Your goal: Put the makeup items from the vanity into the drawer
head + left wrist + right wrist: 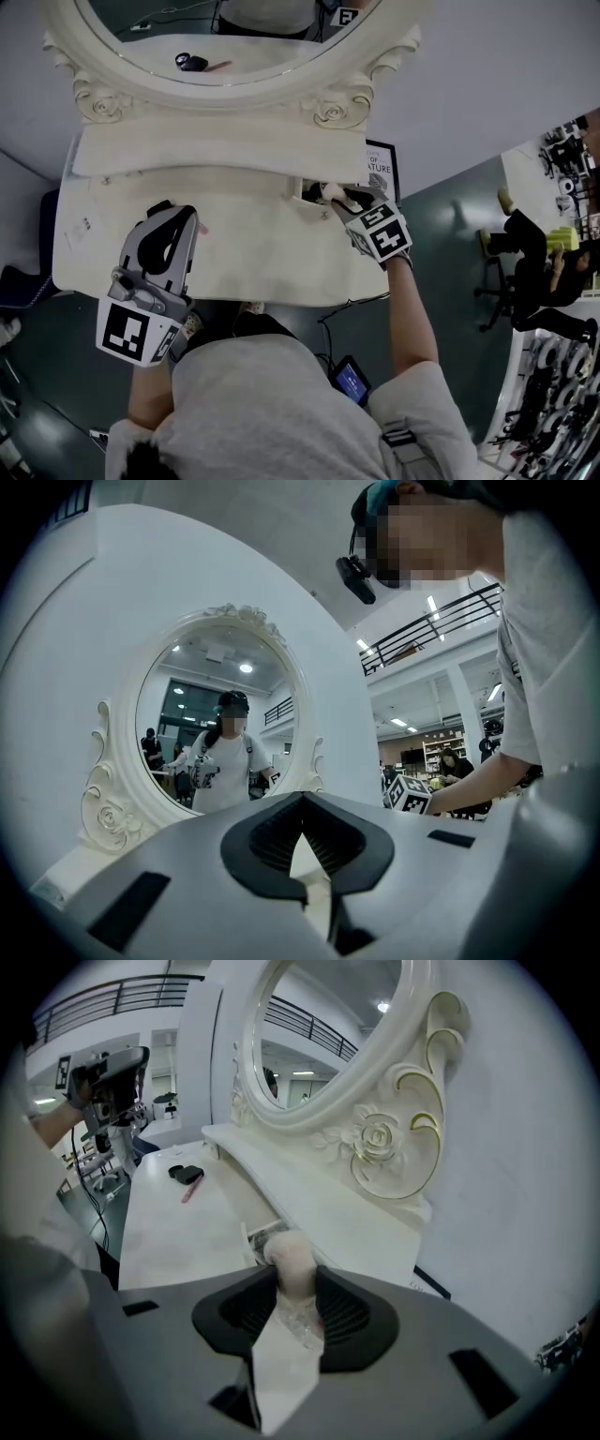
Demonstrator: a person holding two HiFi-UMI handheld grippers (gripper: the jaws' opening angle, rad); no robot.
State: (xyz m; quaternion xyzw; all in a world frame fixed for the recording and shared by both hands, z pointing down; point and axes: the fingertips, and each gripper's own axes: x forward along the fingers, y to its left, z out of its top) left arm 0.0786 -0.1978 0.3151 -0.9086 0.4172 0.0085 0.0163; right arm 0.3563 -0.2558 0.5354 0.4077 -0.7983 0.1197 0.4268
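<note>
puff (291, 1252) and drawer (257, 1235) partly hidden, mirror (234, 42) cropped

The head view is dim and grey under flat, even light. The pale vanity top (281, 253) below the mirror (225, 37) is its brightest area, and a soft shadow lies under the shelf just beneath the mirror. Both gripper views are brighter, ringed by black corners, and straight lines bow more the farther they lie from the mirror. In the left gripper view, ceiling lights (246, 667) glint inside the mirror, and strip lights (433, 604) shine to its right without flare. In the right gripper view, the beige makeup puff (291, 1255) below the mirror sits close to the lens and looks soft, while the mirror's frame stays sharp.
</note>
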